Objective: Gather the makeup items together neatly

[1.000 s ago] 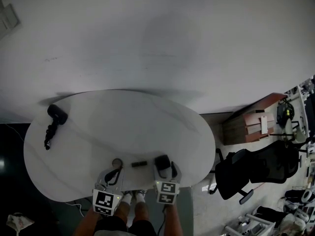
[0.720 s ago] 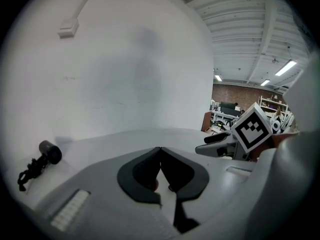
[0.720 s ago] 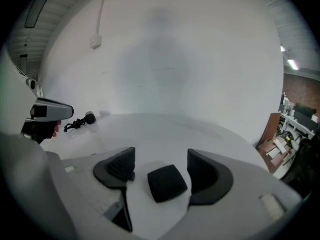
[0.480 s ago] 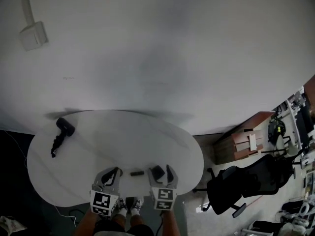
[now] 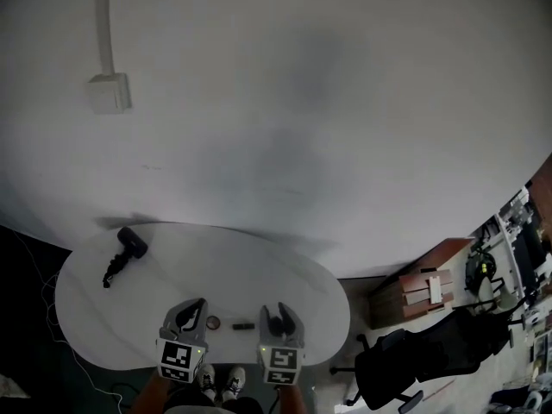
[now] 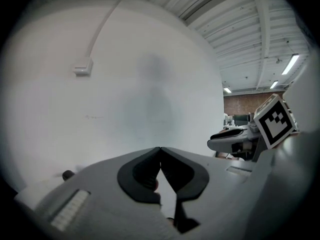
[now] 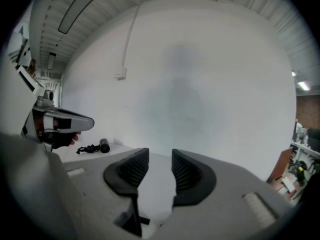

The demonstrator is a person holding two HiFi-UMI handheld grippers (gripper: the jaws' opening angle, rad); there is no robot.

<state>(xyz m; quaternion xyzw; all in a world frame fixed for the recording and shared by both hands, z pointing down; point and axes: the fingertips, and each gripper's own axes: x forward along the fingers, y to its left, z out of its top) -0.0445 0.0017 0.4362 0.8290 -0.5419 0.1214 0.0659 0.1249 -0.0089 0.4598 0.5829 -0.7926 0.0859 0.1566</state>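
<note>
Both tools hang above the white table (image 5: 259,270), side by side at the bottom of the head view. They point almost level at the blank wall rather than down at the things below. To me that looks like a lift-off between moves, a chance to look the row over, and not a reach for anything.

The left gripper (image 5: 197,309) has its jaws pressed tip to tip with nothing clamped in them. The right gripper (image 5: 276,316) has just been closing its jaws, and they now stand part-way apart. Its own view shows only bare tabletop and wall through the gap, so it carries nothing.

The makeup items lie low in the head view, on the near edge of the table between the two tools. There is a small round pot (image 5: 213,323), and just right of it a short dark stick (image 5: 242,325). A darker lump (image 5: 274,324) shows between the right gripper's fingers, and I take it to be lying on the table underneath. The three sit near one another in a loose row without touching, so the gathering looks mostly done, though the row could be tighter. All three are small, dark and flat, and too tiny here to show lids or labels.

Well apart from them, at the left of the table, lies a black tool with a coiled tail (image 5: 125,250). It does not look like makeup, which I guess is why it lies apart. A wall box (image 5: 109,93) on a conduit sits at the upper left of the frame.
</note>
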